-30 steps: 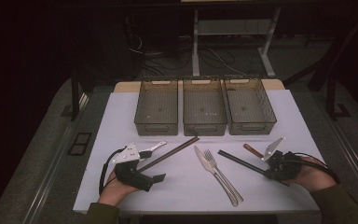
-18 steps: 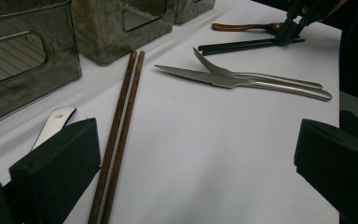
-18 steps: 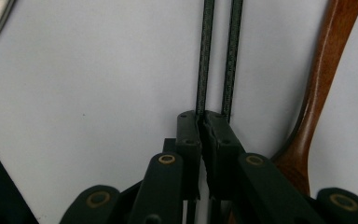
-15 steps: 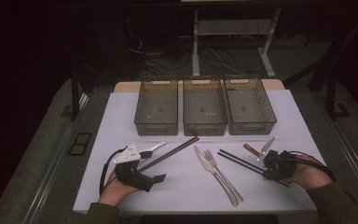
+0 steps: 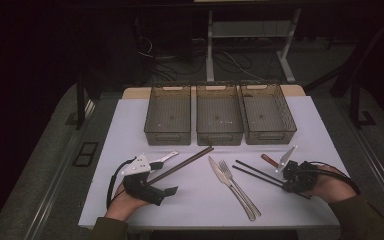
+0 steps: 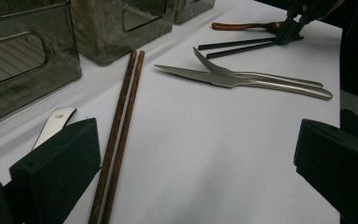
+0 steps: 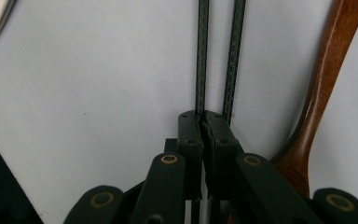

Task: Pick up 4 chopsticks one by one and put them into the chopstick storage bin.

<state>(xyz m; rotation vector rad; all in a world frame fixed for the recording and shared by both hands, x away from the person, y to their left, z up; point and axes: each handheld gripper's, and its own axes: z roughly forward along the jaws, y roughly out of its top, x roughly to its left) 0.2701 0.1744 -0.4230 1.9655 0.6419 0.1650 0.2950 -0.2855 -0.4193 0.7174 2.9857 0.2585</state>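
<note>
Since a second ago only the right gripper (image 5: 286, 176) has changed: its tip has settled onto the black chopsticks (image 5: 255, 172), while cutlery and bins lie as before. At left, the left gripper (image 5: 166, 191) rests on the counter (image 5: 300, 120) with fingers (image 6: 56, 172) released wide beside the brown chopsticks (image 6: 121, 126), likely waiting. Knife (image 5: 222, 175) and fork (image 5: 237, 182) lie mid-counter. At right, the fingers (image 7: 191, 135) are clenched on one black chopstick, its partner just beside; the pair still lies flat beside a wooden spoon (image 7: 326, 79), probably bound for a bin (image 5: 267, 112).
</note>
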